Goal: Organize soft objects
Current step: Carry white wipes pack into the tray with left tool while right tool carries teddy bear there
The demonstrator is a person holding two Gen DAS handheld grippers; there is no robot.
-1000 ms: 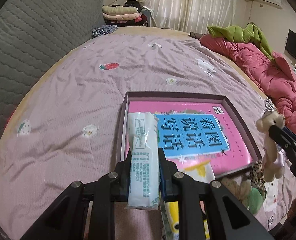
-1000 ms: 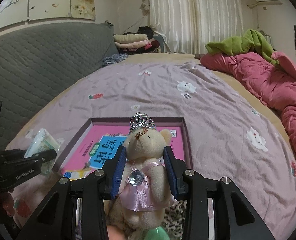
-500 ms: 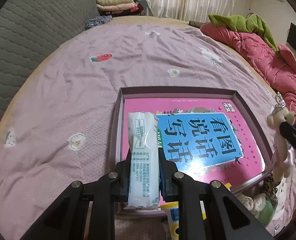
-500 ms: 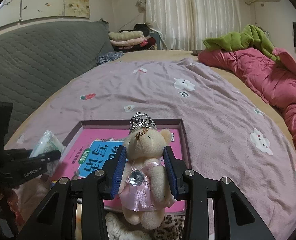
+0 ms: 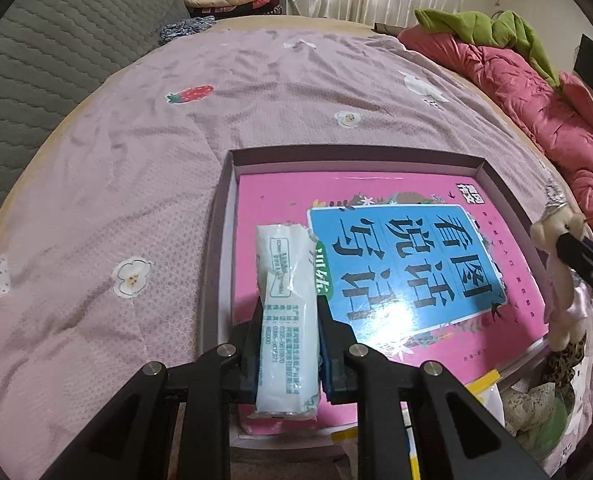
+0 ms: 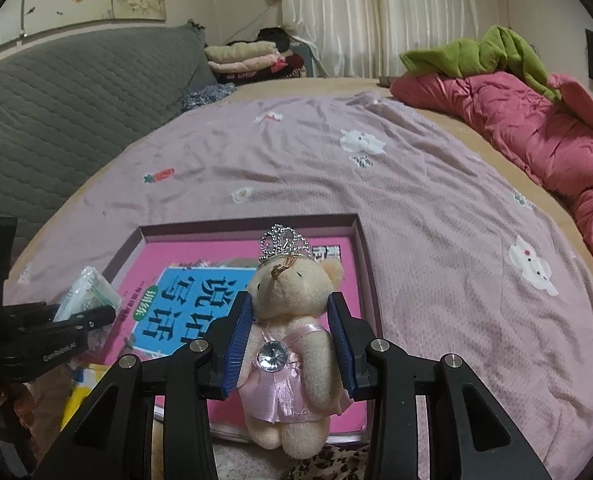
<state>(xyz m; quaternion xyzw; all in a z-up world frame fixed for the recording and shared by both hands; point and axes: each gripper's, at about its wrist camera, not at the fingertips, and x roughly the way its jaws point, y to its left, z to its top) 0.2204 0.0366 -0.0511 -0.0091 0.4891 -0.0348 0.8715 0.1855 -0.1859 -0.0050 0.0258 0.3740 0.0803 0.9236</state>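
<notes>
A: Bedspread (image 5: pixel 144 184), lilac with little fruit and flower patches, is the biggest thing in both views. On it lies the shallow box (image 5: pixel 352 156), now nearer and lower in both views than a second ago.

B: So both hands have come down toward it. What's inside?

A: A pink picture book (image 5: pixel 396 248) with a blue title panel covers the box floor. Over the box's left side the left gripper (image 5: pixel 290 344) is clamped on a white tissue pack (image 5: pixel 286 300).

B: And the other?

A: At the box's right edge, the right gripper (image 6: pixel 290 340) is pinched on a crowned teddy bear (image 6: pixel 292 344) in a pink dress.

B: Both soft things hover above the box, neither let go; setting them down looks next.
</notes>
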